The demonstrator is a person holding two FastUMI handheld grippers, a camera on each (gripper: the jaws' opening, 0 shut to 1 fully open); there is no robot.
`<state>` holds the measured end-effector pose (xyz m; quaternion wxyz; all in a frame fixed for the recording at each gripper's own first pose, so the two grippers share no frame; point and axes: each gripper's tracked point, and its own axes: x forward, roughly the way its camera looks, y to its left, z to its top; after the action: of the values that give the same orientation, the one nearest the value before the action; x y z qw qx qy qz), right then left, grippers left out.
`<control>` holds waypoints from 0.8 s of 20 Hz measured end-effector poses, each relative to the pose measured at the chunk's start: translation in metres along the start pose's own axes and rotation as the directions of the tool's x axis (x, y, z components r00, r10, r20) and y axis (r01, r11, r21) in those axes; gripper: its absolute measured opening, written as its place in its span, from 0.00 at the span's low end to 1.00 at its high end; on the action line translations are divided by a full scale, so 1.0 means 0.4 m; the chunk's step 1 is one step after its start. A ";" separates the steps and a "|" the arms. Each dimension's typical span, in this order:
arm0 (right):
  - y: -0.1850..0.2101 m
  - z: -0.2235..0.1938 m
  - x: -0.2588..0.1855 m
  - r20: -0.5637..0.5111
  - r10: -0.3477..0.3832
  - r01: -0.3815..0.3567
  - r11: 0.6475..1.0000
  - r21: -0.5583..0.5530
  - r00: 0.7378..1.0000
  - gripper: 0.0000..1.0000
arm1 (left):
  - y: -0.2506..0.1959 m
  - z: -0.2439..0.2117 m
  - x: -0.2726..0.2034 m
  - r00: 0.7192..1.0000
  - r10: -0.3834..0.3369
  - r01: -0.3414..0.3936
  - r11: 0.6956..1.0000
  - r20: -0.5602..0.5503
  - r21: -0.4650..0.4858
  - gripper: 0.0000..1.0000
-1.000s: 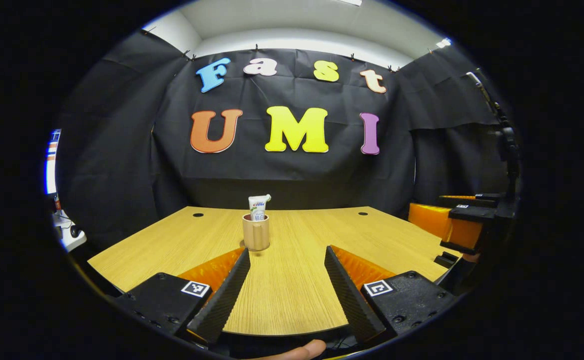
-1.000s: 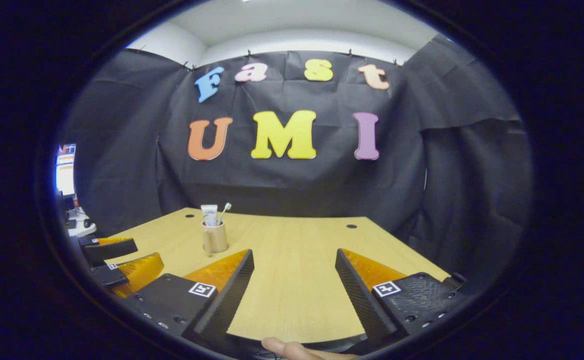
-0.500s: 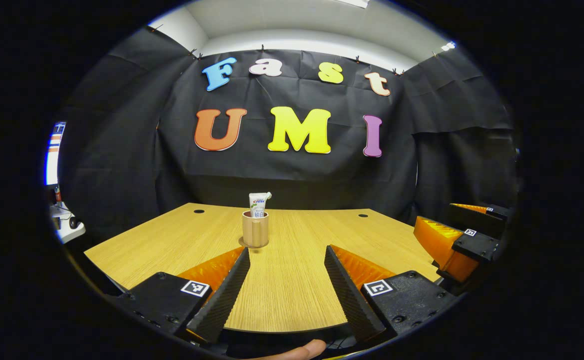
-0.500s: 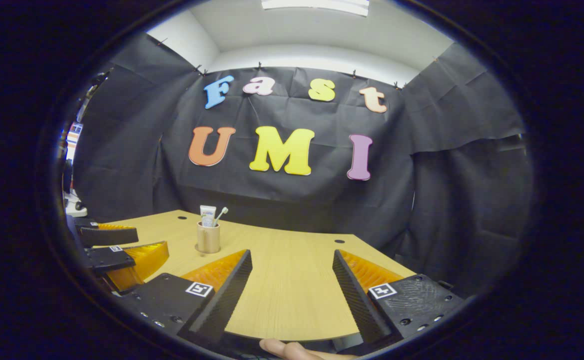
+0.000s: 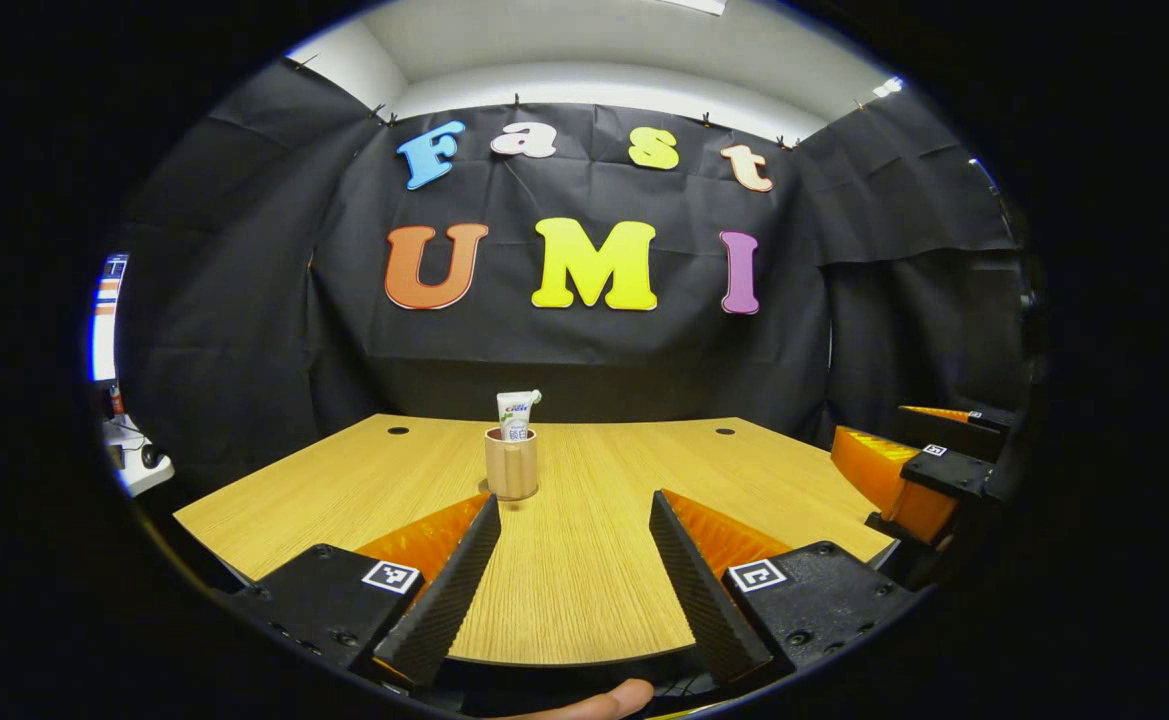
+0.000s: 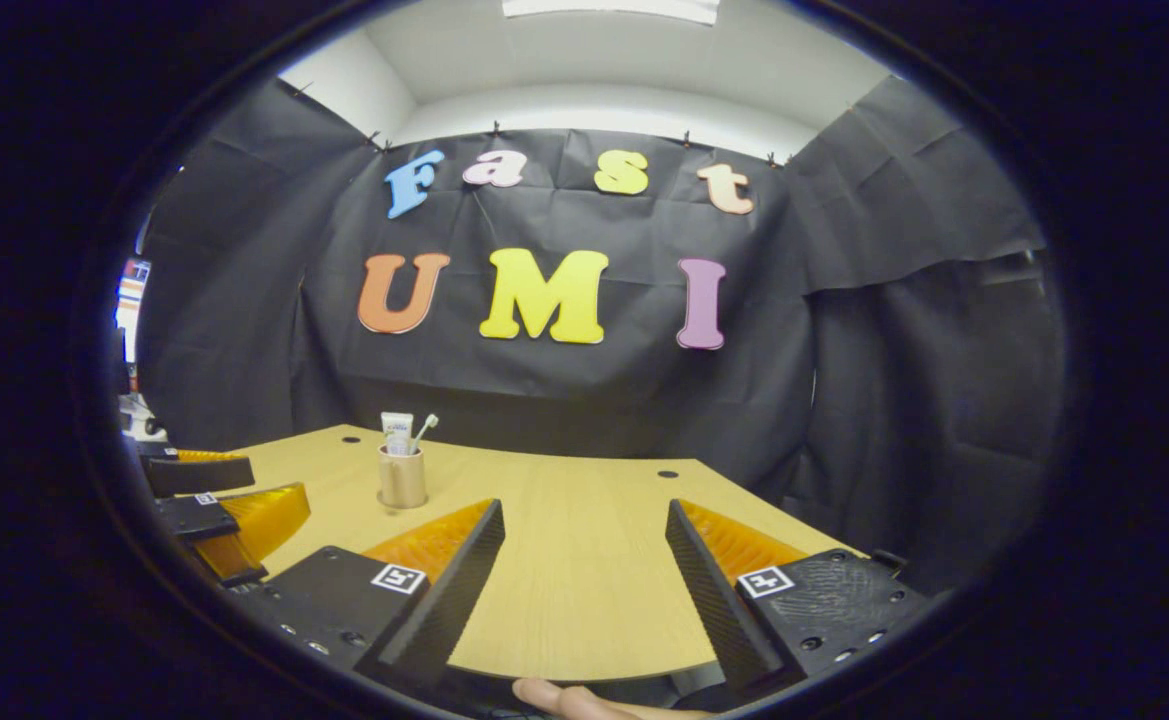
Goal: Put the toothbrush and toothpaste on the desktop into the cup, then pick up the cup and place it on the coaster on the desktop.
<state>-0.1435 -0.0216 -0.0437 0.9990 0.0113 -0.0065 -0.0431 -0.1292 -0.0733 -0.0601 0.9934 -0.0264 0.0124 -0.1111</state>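
A tan cup (image 5: pixel 511 463) stands upright on a thin round coaster (image 5: pixel 489 491) near the middle of the wooden desktop (image 5: pixel 584 570). A white toothpaste tube (image 5: pixel 516 413) and a toothbrush (image 6: pixel 422 431) stick up out of the cup (image 6: pixel 402 478). My left gripper (image 5: pixel 574 540) hangs open over the near part of the desk, well short of the cup, with nothing between its fingers. My right gripper (image 6: pixel 584 548) is open too, empty, to the right of the cup. The left gripper (image 6: pixel 214 495) appears at the left edge of the right gripper view, the right gripper (image 5: pixel 919 465) at the right edge of the left gripper view.
Two small dark holes (image 5: pixel 396 430) (image 5: pixel 726 430) sit in the desk near its far edge. Black cloth closes the booth behind and to the right. A bright screen (image 5: pixel 104 320) and some equipment (image 5: pixel 134 460) stand beyond the desk's left side. A fingertip (image 5: pixel 594 700) shows under the left gripper.
Both grippers have drawn back a little and shifted slightly; the right gripper's view has tilted up and swung left to right. The cup with the toothpaste and toothbrush has stayed put.
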 end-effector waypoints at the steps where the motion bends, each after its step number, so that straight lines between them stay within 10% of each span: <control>1: -0.005 0.003 0.002 0.005 -0.003 0.003 1.000 -0.009 1.000 0.96 | -0.003 0.001 0.000 1.000 -0.003 0.003 1.000 0.001 0.003 0.96; 16: -0.021 -0.011 0.009 -0.014 -0.009 0.009 1.000 -0.001 1.000 0.96 | -0.007 -0.019 -0.001 1.000 -0.012 0.012 1.000 -0.008 -0.004 0.96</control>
<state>-0.1406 -0.0304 -0.0481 0.9988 0.0113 0.0007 -0.0473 -0.1304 -0.0764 -0.0675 0.9926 -0.0280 0.0167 -0.1169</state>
